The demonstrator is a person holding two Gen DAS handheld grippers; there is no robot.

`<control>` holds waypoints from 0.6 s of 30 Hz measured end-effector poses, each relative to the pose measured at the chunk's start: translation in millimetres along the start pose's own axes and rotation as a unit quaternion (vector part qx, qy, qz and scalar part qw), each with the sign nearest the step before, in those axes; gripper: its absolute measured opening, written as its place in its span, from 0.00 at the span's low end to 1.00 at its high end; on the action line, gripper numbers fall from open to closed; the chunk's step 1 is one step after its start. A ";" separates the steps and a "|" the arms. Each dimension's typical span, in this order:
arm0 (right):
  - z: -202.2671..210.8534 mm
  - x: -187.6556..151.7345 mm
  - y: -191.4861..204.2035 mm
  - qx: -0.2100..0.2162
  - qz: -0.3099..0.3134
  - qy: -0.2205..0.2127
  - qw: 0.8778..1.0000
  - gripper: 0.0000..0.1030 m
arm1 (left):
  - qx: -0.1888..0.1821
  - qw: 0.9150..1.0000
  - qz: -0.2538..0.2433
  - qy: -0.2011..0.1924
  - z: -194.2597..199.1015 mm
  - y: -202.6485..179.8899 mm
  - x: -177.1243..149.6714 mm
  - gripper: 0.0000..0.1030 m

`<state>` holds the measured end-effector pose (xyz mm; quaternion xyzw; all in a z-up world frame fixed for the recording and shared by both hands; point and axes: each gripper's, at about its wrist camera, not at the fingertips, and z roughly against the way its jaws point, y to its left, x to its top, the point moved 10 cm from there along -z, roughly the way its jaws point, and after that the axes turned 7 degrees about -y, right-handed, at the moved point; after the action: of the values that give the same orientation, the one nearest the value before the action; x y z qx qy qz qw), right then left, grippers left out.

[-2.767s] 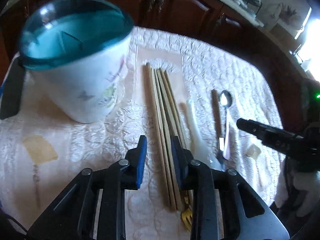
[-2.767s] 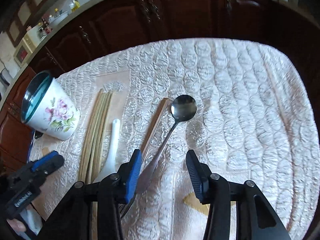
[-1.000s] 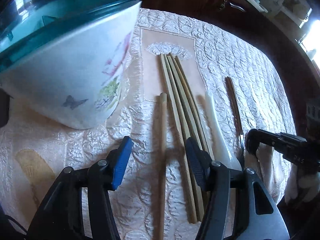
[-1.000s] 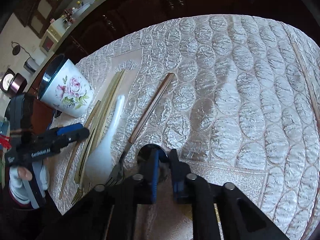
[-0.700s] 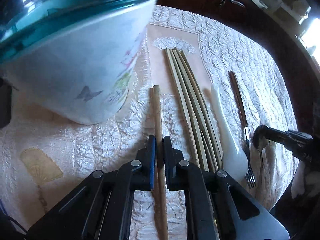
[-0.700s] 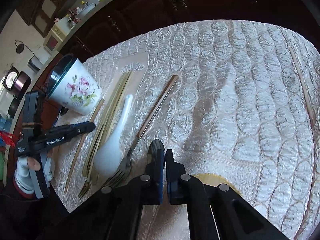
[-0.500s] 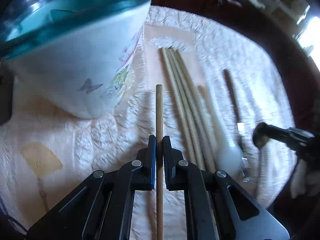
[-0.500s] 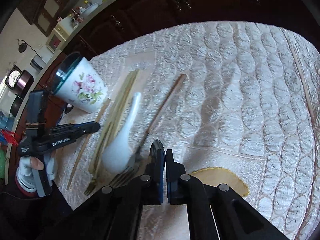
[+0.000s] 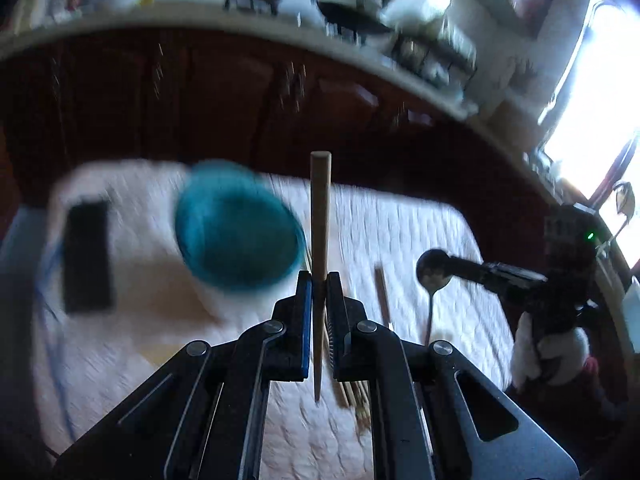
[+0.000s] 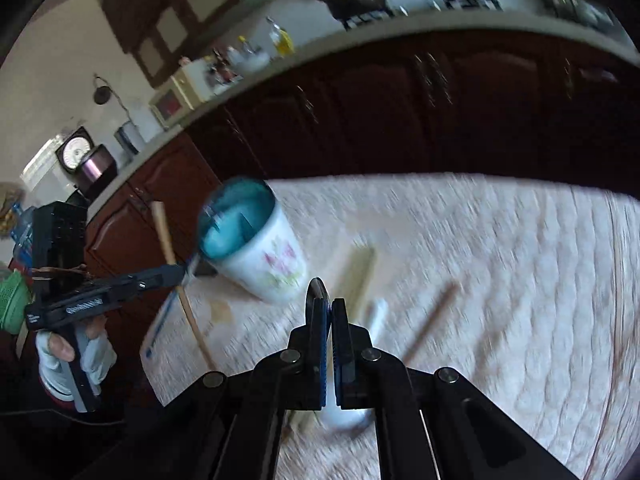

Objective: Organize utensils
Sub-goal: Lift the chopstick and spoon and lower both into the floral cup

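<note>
My left gripper is shut on a wooden chopstick, lifted off the table and pointing up, just right of the white floral cup with a teal inside. My right gripper is shut on a metal spoon, held edge-on above the table; its bowl shows in the left wrist view. The cup stands ahead-left of the right gripper. The left gripper with its chopstick is left of the cup.
On the quilted cloth lie a bundle of chopsticks, a white ceramic spoon and a wood-handled fork. A black phone lies left of the cup. Dark cabinets stand behind.
Both grippers have risen from the table, the left with the chopstick, the right with the spoon. Both views now tilt up toward the cabinets and blur with motion.
</note>
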<state>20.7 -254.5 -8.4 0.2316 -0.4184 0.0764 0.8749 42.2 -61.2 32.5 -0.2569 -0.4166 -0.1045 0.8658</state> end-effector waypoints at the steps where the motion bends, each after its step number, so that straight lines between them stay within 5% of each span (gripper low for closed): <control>1: -2.0 12.0 5.7 -0.001 0.006 -0.010 1.000 0.02 | 0.006 1.000 -0.002 -0.015 5.6 3.2 11.9 0.05; 10: -39.5 128.3 50.6 -0.057 0.077 -0.100 0.990 0.02 | 0.074 0.991 -0.014 -0.107 22.2 47.7 106.3 0.05; 18: -105.1 159.0 61.7 -0.109 0.129 -0.122 0.978 0.02 | 0.098 0.989 0.005 -0.112 2.6 84.9 117.3 0.05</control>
<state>175.1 -160.3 77.6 0.0867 -0.5538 0.1136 0.8203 148.0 15.8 94.4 -0.1828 -0.5180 -0.0296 0.8351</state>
